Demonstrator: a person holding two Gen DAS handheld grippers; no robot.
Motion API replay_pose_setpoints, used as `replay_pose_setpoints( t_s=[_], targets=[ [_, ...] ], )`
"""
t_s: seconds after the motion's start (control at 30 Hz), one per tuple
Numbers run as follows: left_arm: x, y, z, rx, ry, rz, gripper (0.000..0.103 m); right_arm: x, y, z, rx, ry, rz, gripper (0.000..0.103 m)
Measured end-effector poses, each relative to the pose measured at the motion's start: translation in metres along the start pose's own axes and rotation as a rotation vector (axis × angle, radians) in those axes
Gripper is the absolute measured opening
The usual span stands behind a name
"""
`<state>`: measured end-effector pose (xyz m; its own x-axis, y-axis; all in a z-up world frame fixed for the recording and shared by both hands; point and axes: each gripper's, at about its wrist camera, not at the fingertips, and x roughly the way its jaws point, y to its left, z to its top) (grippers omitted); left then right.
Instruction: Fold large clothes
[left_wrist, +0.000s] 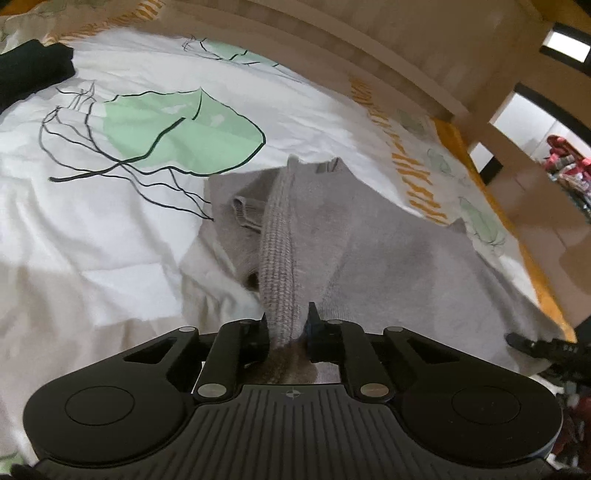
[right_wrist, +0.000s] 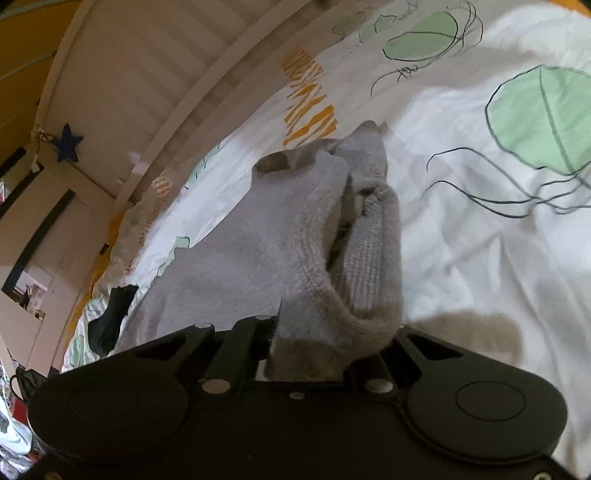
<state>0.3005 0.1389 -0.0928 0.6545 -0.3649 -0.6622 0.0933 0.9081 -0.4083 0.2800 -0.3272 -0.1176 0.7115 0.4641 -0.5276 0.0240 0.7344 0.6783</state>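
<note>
Left gripper (left_wrist: 287, 320) clamped on the ribbed hem of a grey knit sweater (left_wrist: 343, 236); right gripper (right_wrist: 325, 332) closed on another bunched ribbed edge. The sweater lies crumpled on a white duvet (left_wrist: 110, 229) printed with green jellyfish. Beyond, a folded dark garment (left_wrist: 33, 70) and wooden bed rail (left_wrist: 369, 48).

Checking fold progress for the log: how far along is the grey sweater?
Done: the grey sweater lies on the bedspread with at least one sleeve cuff folded in. In hand: left gripper and right gripper have their jaws shut on its ribbed hem. Left: carry the hem over toward the collar end and flatten it. A folded dark garment sits farther back.
</note>
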Motion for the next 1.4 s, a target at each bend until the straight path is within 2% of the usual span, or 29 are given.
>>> replay_pose_setpoints(
  t_s=[0.2, 0.37, 0.43, 0.5, 0.57, 0.6, 0.63, 0.67, 0.7, 0.73, 0.83, 0.9, 0.97, 1.03, 1.1, 1.27, 1.3, 1.4],
  targets=[
    [-0.034, -0.003, -0.016, 0.01, 0.05, -0.017, 0.012, -0.03, 0.013, -0.018, 0.007, 0.012, -0.022, 0.014],
    [-0.062, -0.005, -0.038, 0.036, 0.13, -0.043, 0.012, -0.06, 0.02, -0.036, 0.026, 0.087, -0.027, 0.014],
    [-0.07, -0.003, -0.05, 0.04, 0.173, -0.045, 0.012, -0.071, 0.021, -0.045, 0.016, 0.142, -0.045, 0.014],
    [-0.074, 0.001, -0.06, 0.059, 0.197, -0.011, 0.008, -0.078, 0.02, -0.052, 0.013, 0.198, -0.06, 0.014],
    [-0.074, 0.008, -0.068, 0.08, 0.198, 0.036, 0.012, -0.081, 0.02, -0.061, -0.005, 0.241, -0.08, 0.015],
    [-0.073, 0.013, -0.071, 0.071, 0.206, 0.049, 0.015, -0.082, 0.02, -0.064, -0.017, 0.254, -0.097, 0.018],
    [-0.07, 0.017, -0.074, 0.058, 0.209, 0.065, 0.022, -0.079, 0.019, -0.066, -0.027, 0.273, -0.117, 0.02],
    [-0.07, 0.018, -0.075, 0.055, 0.201, 0.082, 0.029, -0.076, 0.016, -0.068, -0.026, 0.288, -0.141, 0.026],
    [-0.071, 0.017, -0.075, 0.061, 0.184, 0.099, 0.03, -0.074, 0.014, -0.069, -0.017, 0.29, -0.16, 0.035],
    [-0.074, 0.015, -0.074, 0.072, 0.164, 0.112, 0.03, -0.073, 0.012, -0.07, -0.014, 0.292, -0.176, 0.037],
    [-0.088, 0.003, -0.073, 0.11, 0.089, 0.144, 0.032, -0.081, 0.01, -0.068, 0.007, 0.271, -0.19, 0.053],
    [-0.099, -0.006, -0.072, 0.129, 0.045, 0.144, 0.035, -0.091, 0.011, -0.065, 0.014, 0.253, -0.185, 0.067],
    [-0.108, -0.015, -0.071, 0.143, 0.014, 0.122, 0.053, -0.101, 0.015, -0.062, -0.001, 0.222, -0.186, 0.075],
    [-0.112, -0.028, -0.071, 0.168, -0.016, 0.096, 0.066, -0.11, 0.018, -0.059, -0.021, 0.187, -0.18, 0.08],
    [-0.114, -0.044, -0.071, 0.203, -0.039, 0.078, 0.071, -0.113, 0.022, -0.054, -0.046, 0.149, -0.165, 0.091],
    [-0.092, -0.087, -0.068, 0.234, -0.028, 0.008, 0.075, -0.104, 0.023, -0.041, -0.088, 0.09, -0.146, 0.097],
    [-0.087, -0.094, -0.067, 0.228, -0.019, -0.011, 0.075, -0.099, 0.021, -0.037, -0.081, 0.09, -0.14, 0.1],
    [-0.071, -0.114, -0.065, 0.221, -0.003, -0.049, 0.075, -0.085, 0.013, -0.028, -0.065, 0.108, -0.149, 0.101]
  ],
)
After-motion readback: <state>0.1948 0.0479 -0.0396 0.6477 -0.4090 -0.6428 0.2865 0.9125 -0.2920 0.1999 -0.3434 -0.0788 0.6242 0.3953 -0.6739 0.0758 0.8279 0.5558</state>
